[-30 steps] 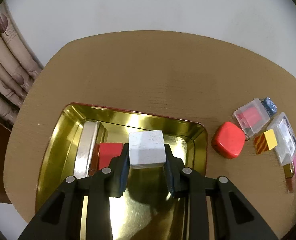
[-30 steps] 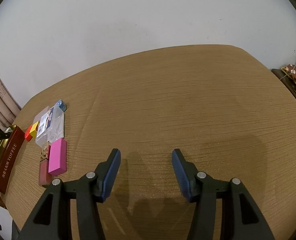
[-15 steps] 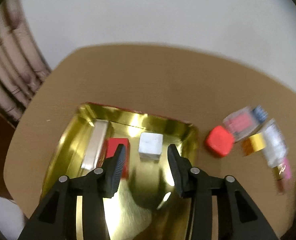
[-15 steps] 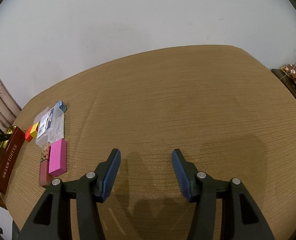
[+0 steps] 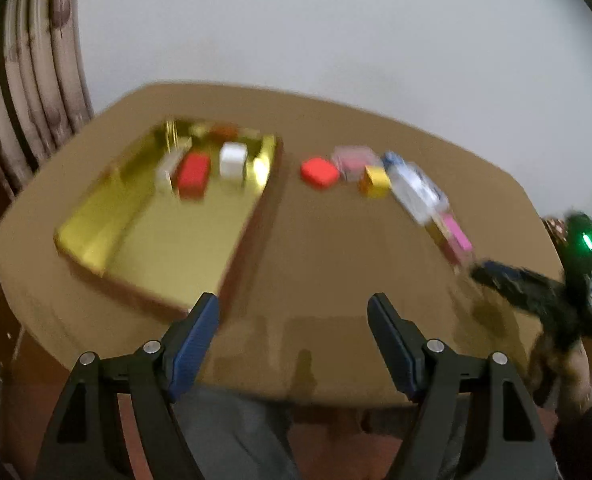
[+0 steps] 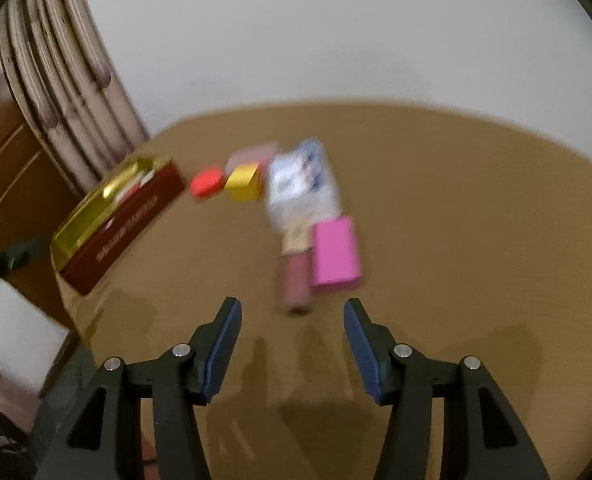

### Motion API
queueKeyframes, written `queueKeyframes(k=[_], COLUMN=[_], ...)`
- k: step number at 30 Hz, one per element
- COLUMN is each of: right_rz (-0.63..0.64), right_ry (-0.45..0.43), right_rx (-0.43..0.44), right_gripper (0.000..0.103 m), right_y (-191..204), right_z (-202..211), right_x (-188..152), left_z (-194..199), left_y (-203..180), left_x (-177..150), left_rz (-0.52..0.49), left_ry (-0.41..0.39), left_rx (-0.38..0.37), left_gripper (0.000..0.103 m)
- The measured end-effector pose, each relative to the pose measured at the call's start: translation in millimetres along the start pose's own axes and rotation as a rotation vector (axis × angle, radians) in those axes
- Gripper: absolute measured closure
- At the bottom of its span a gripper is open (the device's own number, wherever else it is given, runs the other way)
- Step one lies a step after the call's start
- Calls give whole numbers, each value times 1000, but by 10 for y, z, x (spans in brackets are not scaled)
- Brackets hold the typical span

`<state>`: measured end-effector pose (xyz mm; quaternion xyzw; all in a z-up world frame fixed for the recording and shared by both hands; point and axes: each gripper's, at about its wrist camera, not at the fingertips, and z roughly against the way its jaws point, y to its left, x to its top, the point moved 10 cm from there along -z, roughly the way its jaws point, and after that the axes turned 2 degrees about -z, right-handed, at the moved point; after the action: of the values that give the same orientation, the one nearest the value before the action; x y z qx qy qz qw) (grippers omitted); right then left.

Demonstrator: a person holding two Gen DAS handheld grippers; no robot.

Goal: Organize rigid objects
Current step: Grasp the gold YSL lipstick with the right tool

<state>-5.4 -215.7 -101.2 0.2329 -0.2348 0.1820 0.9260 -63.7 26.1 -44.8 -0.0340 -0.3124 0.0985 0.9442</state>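
Observation:
A gold tin tray [image 5: 108, 216] with dark red outer walls [image 6: 128, 232] sits at the table's left. Inside it lie a white cube [image 5: 233, 159], a red block [image 5: 193, 174] and a silvery bar [image 5: 167, 168]. My left gripper [image 5: 294, 316] is open and empty, pulled back over the table's near edge. My right gripper [image 6: 292, 318] is open and empty, just short of a brownish tube [image 6: 295, 280] and a pink box [image 6: 334, 254]. A red rounded box [image 5: 319, 172], a yellow box [image 6: 243, 182] and clear plastic cases [image 6: 301, 184] lie beyond. Both views are blurred.
The brown wooden table [image 6: 455, 220] stands against a white wall. Curtains [image 6: 68, 92] and wooden furniture are at the left. The right gripper [image 5: 535, 292] shows at the right edge of the left wrist view.
My left gripper let go of the white cube in the tray, opened and drew back to the table's near edge. My right gripper swung left toward the pink box and the tube.

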Motion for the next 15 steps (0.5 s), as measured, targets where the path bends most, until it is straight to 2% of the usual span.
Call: queueKeyframes(k=[2,8,15], right_rz=[-47,-126,-88], right_ry=[35,48,64], right_rx=[10,48,-23], right_gripper=[48,48,48], right_y=[-17,-3,15], right_z=[-129,-262,-379], right_x=[-36,12,139], left_z=[-46,-111,-177], left_y=[-25,60,135], left_x=[-166,-250,-369], left_rz=[-19,-48,1], left_ry=[34,40,97], left_rx=[-8,10,-60], left_gripper=[30,30,30])
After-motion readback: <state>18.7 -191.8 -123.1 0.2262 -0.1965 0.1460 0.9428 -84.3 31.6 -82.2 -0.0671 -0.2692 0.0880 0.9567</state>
